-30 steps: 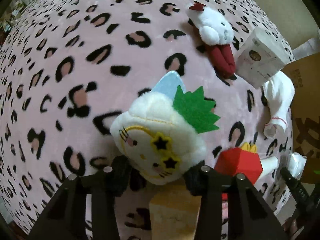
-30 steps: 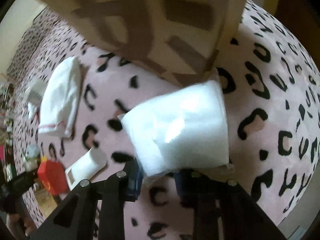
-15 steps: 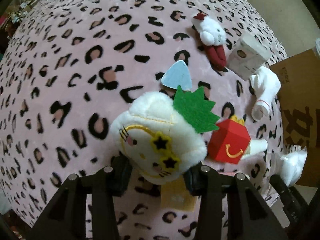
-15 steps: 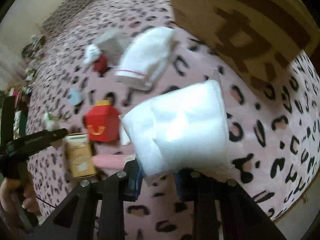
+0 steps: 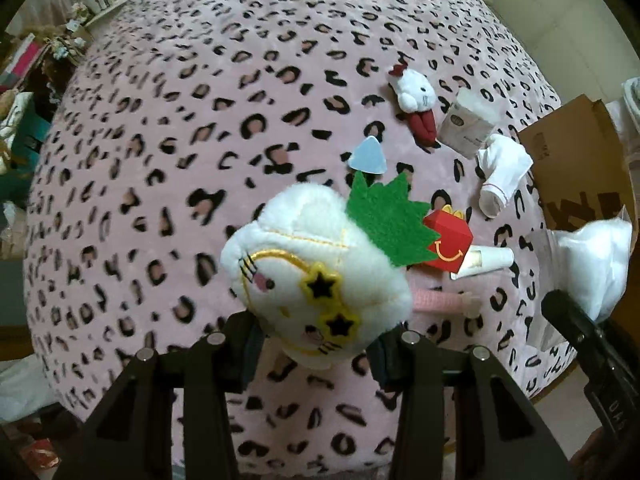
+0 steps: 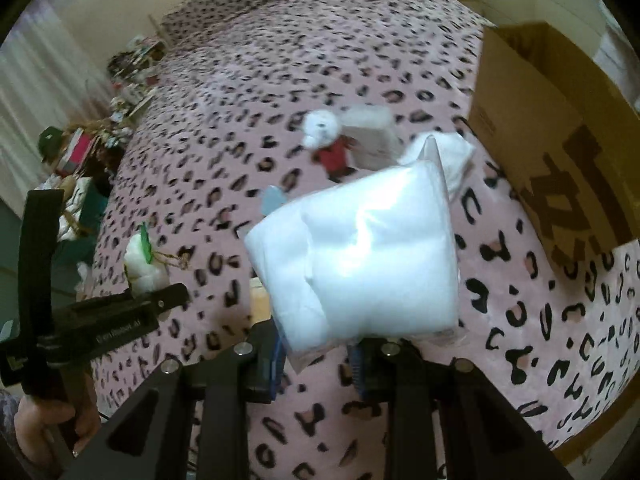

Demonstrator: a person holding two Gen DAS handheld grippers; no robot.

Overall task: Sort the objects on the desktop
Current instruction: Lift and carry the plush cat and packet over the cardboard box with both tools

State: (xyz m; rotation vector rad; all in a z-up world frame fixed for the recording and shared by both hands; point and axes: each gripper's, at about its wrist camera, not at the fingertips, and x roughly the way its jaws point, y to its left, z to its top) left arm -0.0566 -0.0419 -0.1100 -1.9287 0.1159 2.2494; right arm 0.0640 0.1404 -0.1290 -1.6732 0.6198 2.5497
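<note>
Left gripper (image 5: 316, 354) clamped on plush toy (image 5: 316, 280): soft, light. Right gripper (image 6: 316, 356) pinches slippery plastic bag's (image 6: 360, 256) lower edge.

The left black two-finger gripper (image 5: 316, 354) was pointed straight down, jaws clamped on a load; the right black two-finger gripper (image 6: 318, 354) was likewise clamped, angled downward.

A pink blanket (image 5: 200, 120) with black leopard spots fills both views. The plush toy (image 5: 316, 280) at centre is white with a green felt leaf and yellow star glasses. Right of it sits a red box (image 5: 448, 240) with a yellow smile; the bag (image 6: 360, 264) is white, the cardboard box (image 6: 540, 140) brown.
</note>
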